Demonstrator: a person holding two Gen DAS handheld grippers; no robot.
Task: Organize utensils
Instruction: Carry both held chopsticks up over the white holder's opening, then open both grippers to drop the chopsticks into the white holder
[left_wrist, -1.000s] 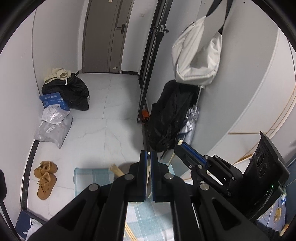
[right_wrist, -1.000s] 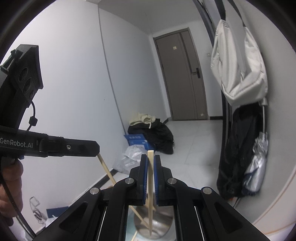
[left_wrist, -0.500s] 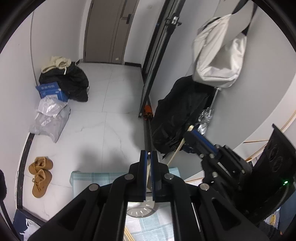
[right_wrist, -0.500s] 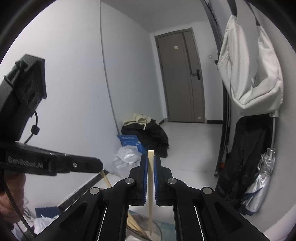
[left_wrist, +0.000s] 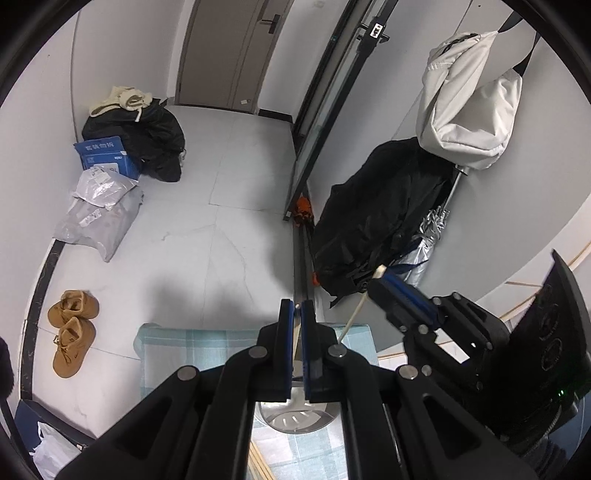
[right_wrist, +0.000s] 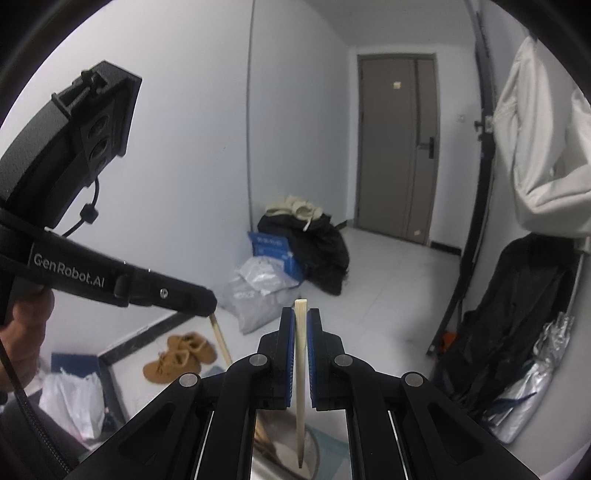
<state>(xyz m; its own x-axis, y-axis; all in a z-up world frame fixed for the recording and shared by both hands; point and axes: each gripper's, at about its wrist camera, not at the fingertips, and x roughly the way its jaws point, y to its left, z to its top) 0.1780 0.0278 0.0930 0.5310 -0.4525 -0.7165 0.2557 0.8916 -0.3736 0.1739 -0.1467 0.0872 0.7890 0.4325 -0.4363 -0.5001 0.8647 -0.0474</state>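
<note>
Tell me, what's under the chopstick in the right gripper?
A shiny metal holder sits below the chopstick, on a checked cloth. The grippers hide most of the holder's inside.

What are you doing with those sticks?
A person holds a hand-held gripper in each hand, and each one is clamped shut on a wooden chopstick. The right hand-held gripper holds its chopstick upright, tip pointing down into a shiny metal holder on a checked cloth. The left hand-held gripper grips the other chopstick at a slant above the same holder.
</note>
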